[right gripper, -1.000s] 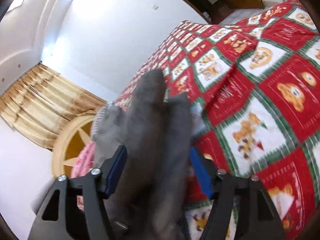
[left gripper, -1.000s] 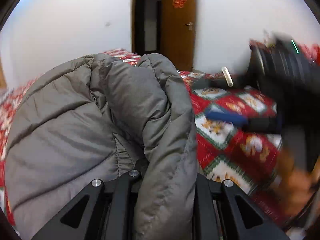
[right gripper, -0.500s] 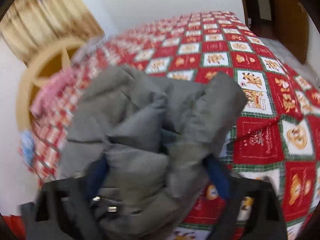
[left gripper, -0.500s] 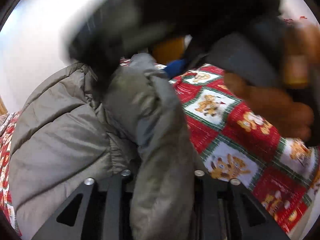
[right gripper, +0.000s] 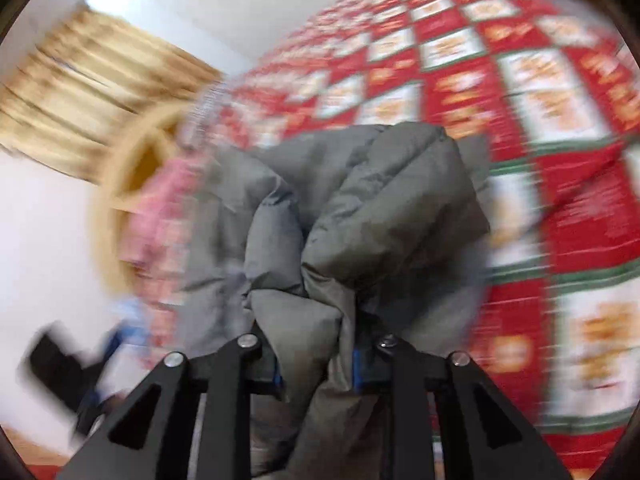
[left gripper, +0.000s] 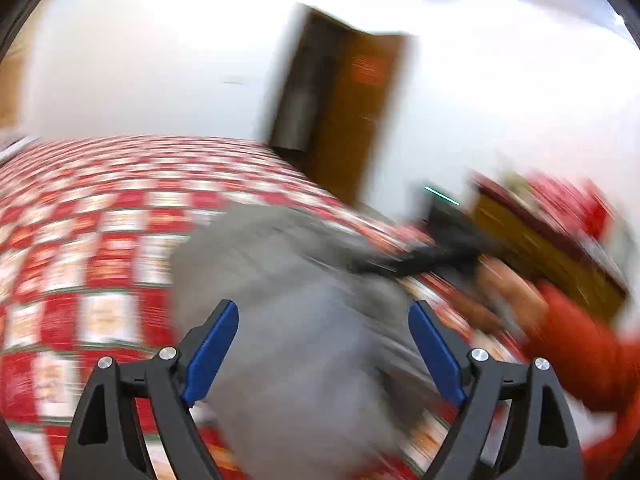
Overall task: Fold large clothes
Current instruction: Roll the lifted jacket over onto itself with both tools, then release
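A grey puffer jacket lies bunched on the red patchwork bed cover. In the left wrist view my left gripper is open, its blue pads wide apart with the jacket below and between them, blurred. In the right wrist view my right gripper is shut on a thick fold of the jacket, which bulges out in front of the fingers. The right gripper also shows in the left wrist view, at the jacket's far right edge, held by a hand in a red sleeve.
The bed cover spreads right and beyond the jacket. A brown door stands open in the white wall. A round wooden headboard and golden curtains are at the left. Wooden furniture stands right of the bed.
My left gripper has let go of the jacket and opened wide. My right gripper has closed on a jacket fold. Both views swing fast and are blurred.
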Motion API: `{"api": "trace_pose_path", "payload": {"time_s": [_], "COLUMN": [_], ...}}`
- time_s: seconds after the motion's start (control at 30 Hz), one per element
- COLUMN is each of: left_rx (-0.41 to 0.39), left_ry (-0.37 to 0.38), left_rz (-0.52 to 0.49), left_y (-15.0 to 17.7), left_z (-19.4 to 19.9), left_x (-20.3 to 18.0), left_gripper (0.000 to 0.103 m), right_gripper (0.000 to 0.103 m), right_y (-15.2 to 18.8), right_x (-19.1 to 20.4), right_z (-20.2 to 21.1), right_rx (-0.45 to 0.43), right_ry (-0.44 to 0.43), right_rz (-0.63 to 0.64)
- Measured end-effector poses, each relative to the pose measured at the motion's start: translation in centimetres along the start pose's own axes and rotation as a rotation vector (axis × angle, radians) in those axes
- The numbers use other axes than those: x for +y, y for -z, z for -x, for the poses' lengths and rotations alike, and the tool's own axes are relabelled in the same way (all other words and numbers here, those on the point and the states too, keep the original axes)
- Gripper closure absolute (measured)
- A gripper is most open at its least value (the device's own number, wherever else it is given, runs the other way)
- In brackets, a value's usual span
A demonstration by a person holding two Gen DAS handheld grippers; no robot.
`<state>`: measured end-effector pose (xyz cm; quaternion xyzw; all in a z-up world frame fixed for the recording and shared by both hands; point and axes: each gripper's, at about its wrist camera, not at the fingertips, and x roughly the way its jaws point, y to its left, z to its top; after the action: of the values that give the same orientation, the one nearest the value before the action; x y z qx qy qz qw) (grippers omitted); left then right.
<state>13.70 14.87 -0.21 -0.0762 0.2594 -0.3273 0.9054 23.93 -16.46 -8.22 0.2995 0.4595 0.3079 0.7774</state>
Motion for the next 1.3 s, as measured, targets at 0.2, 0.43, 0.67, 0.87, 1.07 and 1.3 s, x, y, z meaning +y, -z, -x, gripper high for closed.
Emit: {"api": "trace_pose_path", "payload": {"time_s": [0.2, 0.43, 0.67, 0.87, 1.07, 1.3], "left_rx": [0.076, 0.125, 0.197, 0.187, 0.236, 0.178], "left_ry": [-0.224, -0.132, -0.259, -0.430, -0.376, -0.282], "left_rz": [0.130, 0.302, 0.121, -0.081, -0.021, 0.056], "left_y": [-0.9, 0.0, -0.6, 2.2, 2.6, 0.9], "left_z": [-7.0, -13.2, -18.0, -21.7, -22.2, -17.1], "left_x": [7.5, 6.5, 3.0, 0.5, 2.6, 3.3], "left_gripper": [0.016, 0.016, 0.016, 0.014, 0.011, 0.011], "right_gripper": [0.081, 0.088, 0.087, 0.094, 0.090, 0.037], "right_y": [2.0, 4.0, 4.4, 5.0, 4.5, 4.0], "right_x": [-4.4, -10.9, -8.2, -8.6, -7.7, -1.0], "right_z": [-2.5, -3.5, -0.4, -0.8, -0.9, 5.4], "right_rx": [-0.133, -0.194, -0.261, -0.284, -0.276, -0.359], "right_ry": [-0.485, -0.458, -0.082, -0.009, 0.034, 0.329], "right_rz": [-0.234, -0.354, -0.148, -0.128, -0.111, 0.064]}}
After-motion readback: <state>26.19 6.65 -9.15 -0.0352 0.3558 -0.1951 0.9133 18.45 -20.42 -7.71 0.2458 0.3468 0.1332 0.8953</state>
